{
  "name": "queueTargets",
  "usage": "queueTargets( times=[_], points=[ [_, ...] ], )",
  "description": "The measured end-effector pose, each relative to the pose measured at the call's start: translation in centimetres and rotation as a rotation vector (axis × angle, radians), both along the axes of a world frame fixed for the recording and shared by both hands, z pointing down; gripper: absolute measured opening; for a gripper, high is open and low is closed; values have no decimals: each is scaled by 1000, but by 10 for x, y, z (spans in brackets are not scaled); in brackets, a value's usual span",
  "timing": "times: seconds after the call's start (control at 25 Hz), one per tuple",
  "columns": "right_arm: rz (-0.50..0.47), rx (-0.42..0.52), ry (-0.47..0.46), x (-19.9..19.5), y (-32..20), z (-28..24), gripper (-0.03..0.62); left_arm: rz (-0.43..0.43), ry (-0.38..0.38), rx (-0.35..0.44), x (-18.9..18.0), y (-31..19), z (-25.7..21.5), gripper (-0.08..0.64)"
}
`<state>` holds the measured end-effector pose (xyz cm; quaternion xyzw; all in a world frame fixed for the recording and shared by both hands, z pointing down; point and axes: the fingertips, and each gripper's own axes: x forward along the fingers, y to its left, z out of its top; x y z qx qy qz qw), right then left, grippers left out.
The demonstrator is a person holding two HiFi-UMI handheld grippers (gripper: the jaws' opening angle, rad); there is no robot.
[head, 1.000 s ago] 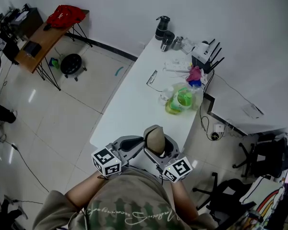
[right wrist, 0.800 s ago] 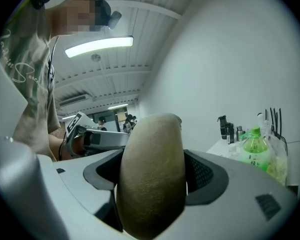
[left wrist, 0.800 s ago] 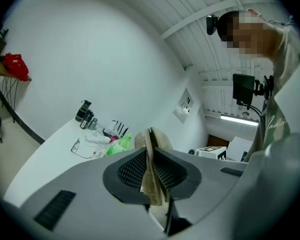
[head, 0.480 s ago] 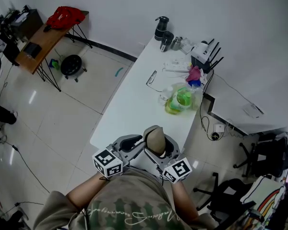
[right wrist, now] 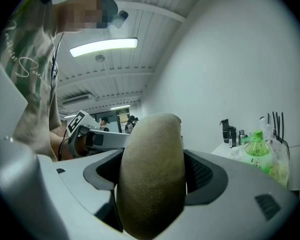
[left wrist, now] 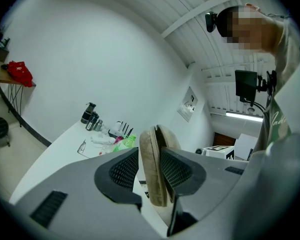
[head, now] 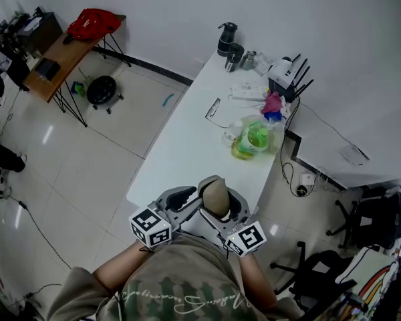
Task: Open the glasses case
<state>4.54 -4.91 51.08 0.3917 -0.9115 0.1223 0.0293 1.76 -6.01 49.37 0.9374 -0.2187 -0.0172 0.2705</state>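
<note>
A tan oval glasses case (head: 214,194) stands on edge over the near end of the white table (head: 180,146), between my two grippers. My right gripper (head: 226,209) is shut on it from the right, and its broad face (right wrist: 152,174) fills the gap between those jaws. My left gripper (head: 192,200) reaches in from the left. In the left gripper view the case (left wrist: 152,174) shows edge-on with its seam towards me. The left jaws are opening, with their meshed pads (left wrist: 124,170) close on either side of the case.
Further along the table lie a pair of glasses (head: 212,109), a green bottle in a clear bag (head: 257,138), a dark flask (head: 225,39), a power strip (head: 247,93) and a router (head: 284,75). A wooden desk (head: 53,62) stands far left, office chairs (head: 371,219) at the right.
</note>
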Motion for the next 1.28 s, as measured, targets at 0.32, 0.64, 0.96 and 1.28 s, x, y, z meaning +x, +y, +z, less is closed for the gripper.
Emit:
queueTargets(
  times=[0.32, 0.64, 0.96, 1.28],
  points=[
    [-42, 24, 8, 0, 6, 0, 362, -12, -20, -18, 4, -2, 8, 126],
    [-49, 16, -49, 4, 9, -2, 362, 31, -11, -14, 8, 1, 6, 124],
    [-66, 25, -77, -7, 12, -4, 362, 57, 14, -36, 10, -3, 6, 126],
    [75, 61, 3, 1, 4, -7, 362, -57, -27, 22, -4, -17, -1, 124]
  ],
)
